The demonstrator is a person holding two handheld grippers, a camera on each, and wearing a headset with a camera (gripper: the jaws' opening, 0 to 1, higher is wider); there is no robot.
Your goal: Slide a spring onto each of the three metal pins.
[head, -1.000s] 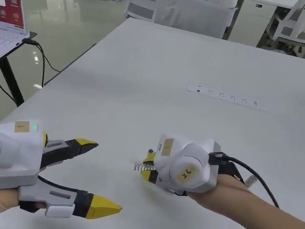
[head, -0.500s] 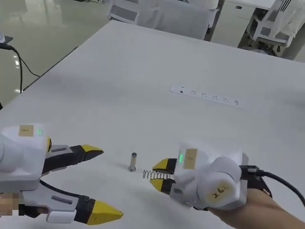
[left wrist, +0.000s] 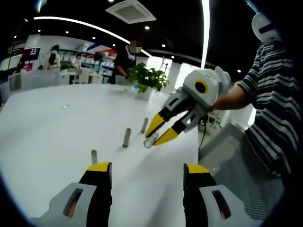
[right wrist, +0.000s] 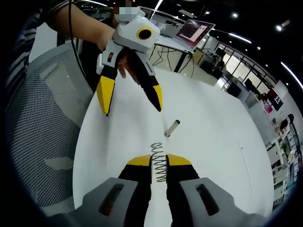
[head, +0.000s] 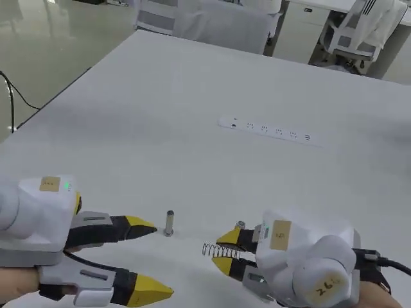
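Table [head: 192, 83]: white, wide, w/ a strip [head: 266, 130] lying far back, well apart from the work.

L gripper [head: 160, 260] sat low at the near left, jaws spread wide, nothing btwn them. Its upper tip was just beside pin 1 [head: 169, 222]; couldn't tell if they touched. R gripper [head: 219, 252] sat at the near right, jaws nearly closed and pinching the spring [head: 215, 251] by one end, so most of the coil stuck out past the tips toward the left.

Pins: 3, short, metal, upright on the table in a loose row. In the left gripper view pin 1 stood closest to the L jaws, pin 2 [left wrist: 127, 137] further on, and pin 3 [left wrist: 144, 125] last, near the R gripper's tips. All 3 looked bare, no coil on any.

Spring: thin, small, free end open, held about level w/ the table, not upright. In the right gripper view it pointed roughly at a pin ahead, w/ a clear gap btwn them.

Step, by my read: spring no. 1 of 3, in hand but not yet on a pin, so the task was barely begun. Next move prob. calls for the R gripper to tip the coil till its open end faces down, line the bore over a pin top, then lower it w/o squeezing harder, since so thin a coil would likely buckle or flick away. L gripper was free to steady the pin if needed.
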